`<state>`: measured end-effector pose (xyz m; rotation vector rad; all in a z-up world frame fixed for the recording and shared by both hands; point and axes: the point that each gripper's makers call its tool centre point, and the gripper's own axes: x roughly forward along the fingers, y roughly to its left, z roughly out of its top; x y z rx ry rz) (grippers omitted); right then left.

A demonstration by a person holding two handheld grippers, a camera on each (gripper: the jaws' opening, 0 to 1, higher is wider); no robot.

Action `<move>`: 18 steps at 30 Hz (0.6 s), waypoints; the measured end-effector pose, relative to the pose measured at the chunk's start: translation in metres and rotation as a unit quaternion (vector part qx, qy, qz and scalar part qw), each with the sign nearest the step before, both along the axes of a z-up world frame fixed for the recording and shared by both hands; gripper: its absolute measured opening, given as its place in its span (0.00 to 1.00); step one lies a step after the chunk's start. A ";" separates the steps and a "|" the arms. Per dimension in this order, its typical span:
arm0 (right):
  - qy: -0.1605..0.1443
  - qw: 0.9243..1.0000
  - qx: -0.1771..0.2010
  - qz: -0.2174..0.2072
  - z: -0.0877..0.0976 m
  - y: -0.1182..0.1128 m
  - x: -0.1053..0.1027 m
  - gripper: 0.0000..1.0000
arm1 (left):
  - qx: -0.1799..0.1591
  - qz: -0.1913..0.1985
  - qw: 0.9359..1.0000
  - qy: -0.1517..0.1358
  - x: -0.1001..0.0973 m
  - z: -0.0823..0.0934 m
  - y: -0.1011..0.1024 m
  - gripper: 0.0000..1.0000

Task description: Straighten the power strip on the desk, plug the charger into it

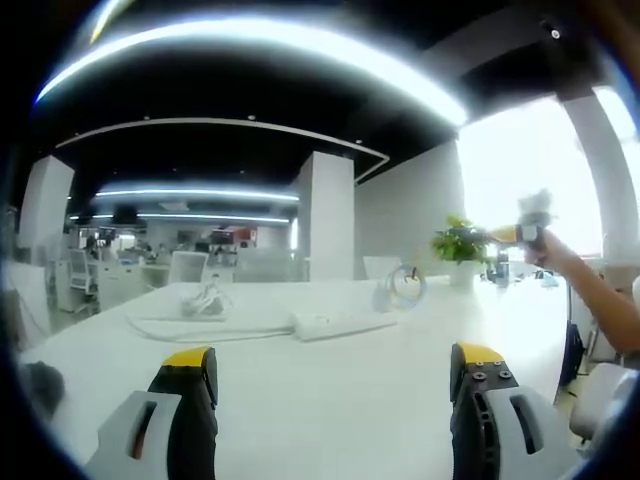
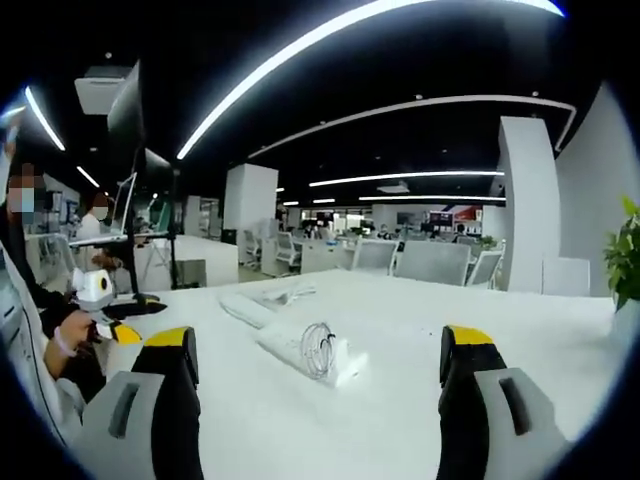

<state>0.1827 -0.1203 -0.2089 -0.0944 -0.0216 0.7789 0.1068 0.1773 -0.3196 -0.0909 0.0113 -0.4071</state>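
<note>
Power strip point(image 1: 340, 323), white and long, lies flat on the white desk point(image 1: 330, 400) well ahead of the left gripper point(image 1: 335, 375), roughly midway between its two jaws in the left gripper view. It sits at a slant to the desk edge, and its white cord point(image 1: 190, 332) runs away from its left end across the desktop in a long, flat loop. Just beyond its right end rests the charger point(image 1: 400, 290), a white block with a coil of thin cable standing up in loops beside it. Farther left on the desk lies a loose bundle of white cable point(image 1: 203, 298).

In the right gripper view the power strip point(image 2: 290, 345) is seen end-on, running away from the camera, with the charger point(image 2: 325, 352) and its wire loops at the near end; a second long white piece point(image 2: 245, 308) lies behind it.

Both grippers hover above the desk, apart from everything on it. The left gripper's jaws stand wide apart with nothing between them, and so do those of the right gripper point(image 2: 320, 375). Each jaw is dark with a yellow tip.

A potted green plant point(image 1: 460, 243) stands at the far right of the desk. A seated person point(image 2: 40, 300) is at the left edge of the right gripper view.
</note>
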 end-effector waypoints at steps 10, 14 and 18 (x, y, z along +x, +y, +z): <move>0.007 1.000 0.001 -0.007 -0.015 -0.001 -0.010 1.00 | 0.000 0.001 1.000 0.002 0.000 -0.002 0.002 0.99; 0.007 1.000 0.011 -0.008 -0.018 -0.003 -0.014 1.00 | 0.000 0.001 1.000 0.001 0.000 -0.001 0.003 0.99; 0.008 1.000 0.020 -0.010 -0.021 -0.005 -0.018 1.00 | 0.000 0.004 1.000 0.002 0.000 -0.001 0.005 0.99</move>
